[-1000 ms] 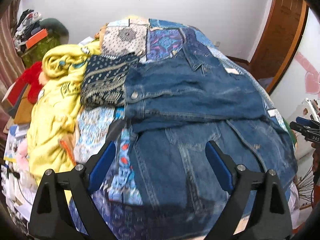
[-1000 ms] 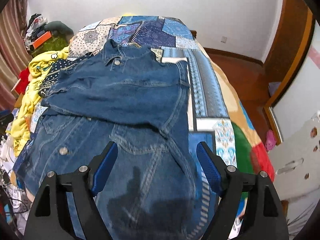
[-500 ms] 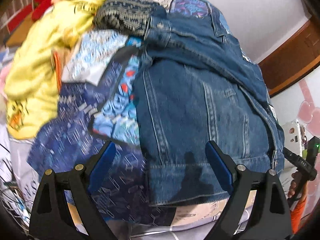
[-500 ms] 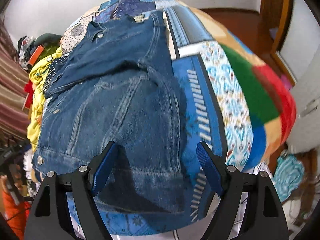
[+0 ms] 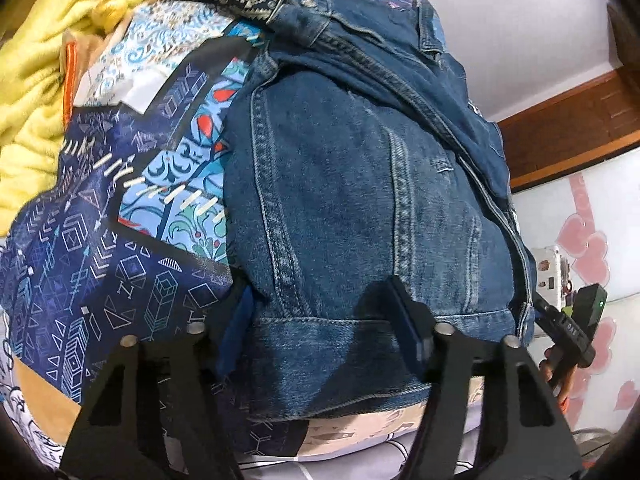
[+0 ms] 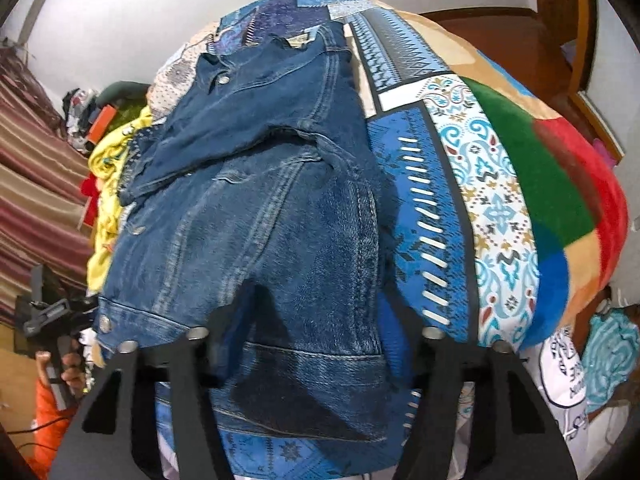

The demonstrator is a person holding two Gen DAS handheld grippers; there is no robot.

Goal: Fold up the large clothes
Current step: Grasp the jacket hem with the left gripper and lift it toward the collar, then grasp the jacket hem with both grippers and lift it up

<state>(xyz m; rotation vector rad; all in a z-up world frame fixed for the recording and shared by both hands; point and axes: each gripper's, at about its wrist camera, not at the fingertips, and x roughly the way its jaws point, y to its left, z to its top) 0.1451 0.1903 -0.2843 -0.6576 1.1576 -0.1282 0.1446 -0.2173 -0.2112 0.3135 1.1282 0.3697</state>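
Patchwork blue bedspread [image 5: 120, 264]: dark blue denim jacket [image 5: 360, 200] spread on it; left gripper [image 5: 324, 328] and right gripper [image 6: 312, 340], jaws spread wide, at jacket hem.

- Left wrist view sits low and close at the bed's [image 5: 100, 264] foot edge, facing 12 o'clock up the denim jacket [image 5: 360, 208].
- Right wrist view, equally near, faces 12 o'clock over the same jacket [image 6: 260, 220].
- Both share its hem.

Blue denim jacket [image 5: 360, 200] flat, sleeve folded across
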